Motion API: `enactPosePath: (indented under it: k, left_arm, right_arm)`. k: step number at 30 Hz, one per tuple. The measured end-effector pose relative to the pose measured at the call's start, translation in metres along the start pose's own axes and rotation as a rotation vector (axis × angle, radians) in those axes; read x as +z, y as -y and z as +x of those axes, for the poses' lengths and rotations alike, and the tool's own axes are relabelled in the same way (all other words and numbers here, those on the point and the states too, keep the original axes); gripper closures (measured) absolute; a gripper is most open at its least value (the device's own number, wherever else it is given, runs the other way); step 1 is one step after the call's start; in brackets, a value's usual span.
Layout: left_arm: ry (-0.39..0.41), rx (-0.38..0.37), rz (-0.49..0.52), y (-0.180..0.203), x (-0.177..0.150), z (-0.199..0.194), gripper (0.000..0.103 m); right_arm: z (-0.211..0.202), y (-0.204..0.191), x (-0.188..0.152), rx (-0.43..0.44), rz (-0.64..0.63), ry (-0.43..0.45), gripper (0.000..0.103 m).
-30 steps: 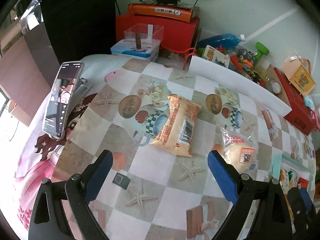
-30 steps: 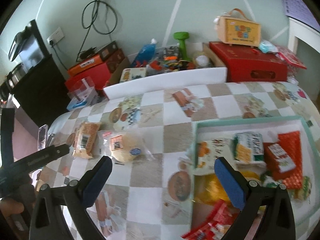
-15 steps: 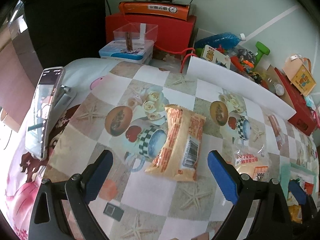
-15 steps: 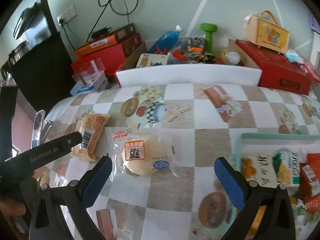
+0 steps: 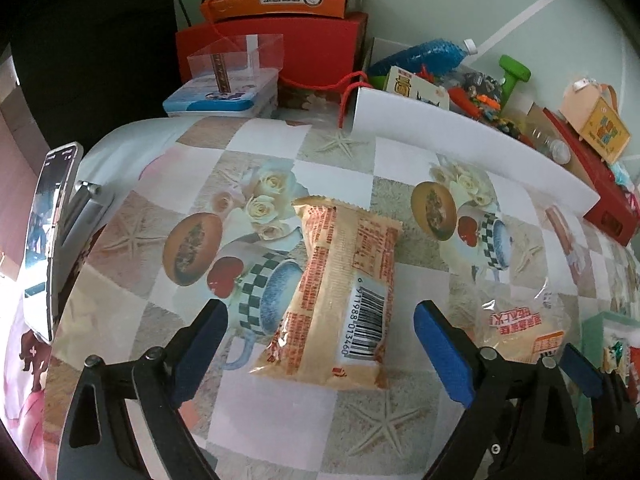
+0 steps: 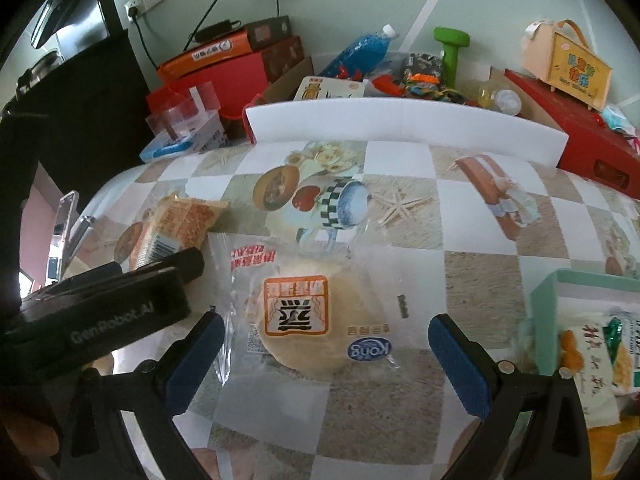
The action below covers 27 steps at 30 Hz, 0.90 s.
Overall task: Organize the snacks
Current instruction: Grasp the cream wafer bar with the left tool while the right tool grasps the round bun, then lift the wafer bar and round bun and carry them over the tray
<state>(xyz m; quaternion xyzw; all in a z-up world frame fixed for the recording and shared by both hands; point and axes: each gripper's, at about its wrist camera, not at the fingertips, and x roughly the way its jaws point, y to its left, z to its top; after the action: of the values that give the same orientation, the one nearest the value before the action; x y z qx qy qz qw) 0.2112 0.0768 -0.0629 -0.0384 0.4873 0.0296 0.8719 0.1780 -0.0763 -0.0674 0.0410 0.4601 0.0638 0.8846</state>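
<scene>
Here, in the left wrist view, the left gripper (image 5: pixel 316 344) is held spread wide above the patterned tablecloth (image 5: pixel 280 412), with nothing between its blue pads (image 5: pixel 200 344). An orange snack packet (image 5: pixel 340 296) is seen lying flat on the cloth, barcode side up, its near end set between the two pads without being touched by either. A clear-wrapped cake (image 5: pixel 524 328) is found to the right of it, just beyond the right pad, and the corner of a green tray (image 5: pixel 592 324) is glimpsed at the far right edge. A phone (image 5: pixel 48 236) is propped on a stand at the left edge of the table. In the right wrist view, the right gripper (image 6: pixel 324 360) is likewise shown spread wide and empty, with the cake (image 6: pixel 304 320) lying flat on the cloth between its fingers (image 6: pixel 460 360); the wrapper's left edge is just beside the left pad, though contact cannot be told. The orange packet (image 6: pixel 172 228) is seen further back on the left, partly hidden behind the black body of the left gripper (image 6: pixel 108 304). The tray (image 6: pixel 548 300) at the right is filled with other packets (image 6: pixel 600 356).
</scene>
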Motion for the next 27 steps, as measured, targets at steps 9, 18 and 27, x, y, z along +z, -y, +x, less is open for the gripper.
enactPosePath:
  k: [9,18,27]
  left_arm:
    - [-0.002,0.012,0.021,0.005,0.000,0.003,0.052]
    - [0.018,0.038,0.023,0.003,0.002,-0.011,0.060]
    - [0.042,0.047,0.045,0.007,0.003,-0.051,0.061]
  right_arm:
    - [0.003,-0.002,-0.001,0.018,0.009,0.006,0.012]
    - [-0.008,-0.003,0.001,0.036,0.007,-0.003,0.035]
    - [-0.045,0.006,0.002,0.010,0.035,0.007,0.036]
